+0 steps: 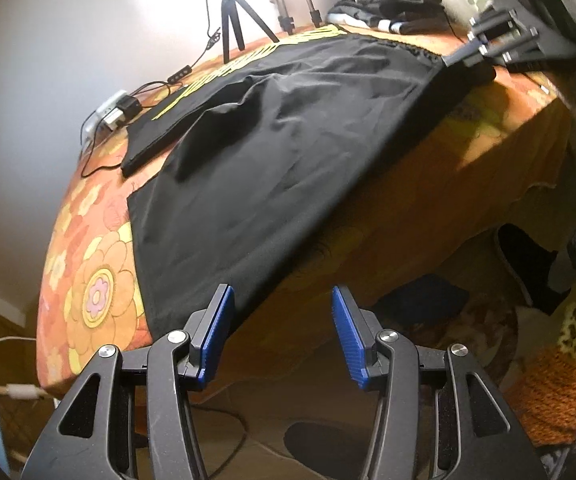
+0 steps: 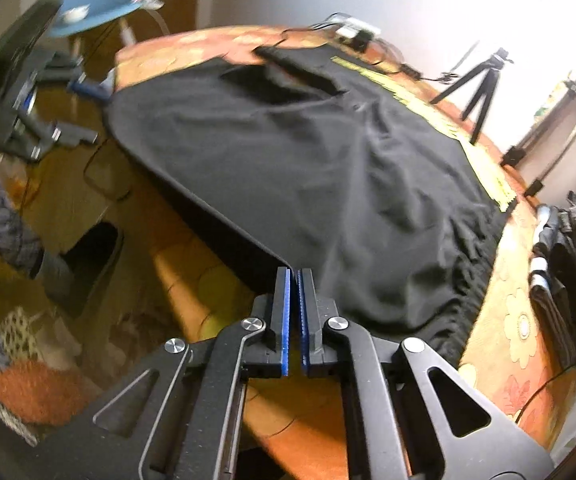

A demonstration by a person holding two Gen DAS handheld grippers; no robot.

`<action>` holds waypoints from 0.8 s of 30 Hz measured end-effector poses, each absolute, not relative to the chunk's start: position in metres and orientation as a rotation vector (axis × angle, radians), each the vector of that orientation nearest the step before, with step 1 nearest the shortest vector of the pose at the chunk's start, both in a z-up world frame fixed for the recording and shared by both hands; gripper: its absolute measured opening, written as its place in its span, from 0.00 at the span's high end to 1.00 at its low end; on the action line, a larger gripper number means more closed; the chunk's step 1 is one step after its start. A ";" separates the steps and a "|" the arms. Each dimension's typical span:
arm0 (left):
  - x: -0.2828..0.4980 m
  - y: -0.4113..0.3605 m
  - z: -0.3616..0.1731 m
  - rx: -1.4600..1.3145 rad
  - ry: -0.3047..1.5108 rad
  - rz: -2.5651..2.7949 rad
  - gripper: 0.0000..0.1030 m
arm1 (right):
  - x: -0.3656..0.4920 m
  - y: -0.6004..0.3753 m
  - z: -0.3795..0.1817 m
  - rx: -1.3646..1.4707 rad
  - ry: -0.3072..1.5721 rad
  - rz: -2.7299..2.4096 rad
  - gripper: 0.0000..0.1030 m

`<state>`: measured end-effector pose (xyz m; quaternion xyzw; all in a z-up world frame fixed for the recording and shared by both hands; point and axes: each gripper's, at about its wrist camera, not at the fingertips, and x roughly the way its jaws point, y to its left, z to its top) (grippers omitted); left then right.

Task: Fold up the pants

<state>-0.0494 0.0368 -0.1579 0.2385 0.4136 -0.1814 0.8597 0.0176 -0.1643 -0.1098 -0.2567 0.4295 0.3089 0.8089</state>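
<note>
Pants [image 1: 271,152], black, lie spread flat over the bed [image 1: 99,280], covering most of its orange flowered cover, with one long edge running along the bed's side. Seen from the right wrist, the bed [image 2: 516,320] carries them ahead of and to the right of the fingers, the gathered waistband nearest on the right and the legs stretching away. A yellow-printed stripe runs along the pants' far edge.

A pile of dark folded clothes [image 2: 568,248] sits on the bed well to the right of the right fingers, just beyond the waistband. A small black tripod [image 1: 231,20] stands on the bed past the far edge of the pants, and a white power strip [image 1: 107,114] with cables lies near the far leg end.

The left gripper [image 1: 283,334] hangs over the bed's near edge with its blue pads about half apart and nothing between them; the corner of a pant leg lies just ahead of its left finger, not gripped. The right gripper [image 2: 295,312] has its pads drawn almost fully together at the near corner of the waistband; the black cloth's edge meets the fingertips [image 2: 283,280], and whether fabric is actually pinched between the pads I cannot tell.
</note>
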 end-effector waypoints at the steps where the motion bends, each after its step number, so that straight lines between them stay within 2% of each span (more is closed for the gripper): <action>1: -0.048 0.036 -0.159 0.513 0.866 -0.373 0.52 | 0.022 -0.164 -0.108 -0.533 0.916 0.648 0.97; 24: -0.024 0.050 -0.158 0.520 0.857 -0.285 0.52 | 0.047 -0.167 -0.100 -0.428 0.921 0.581 0.97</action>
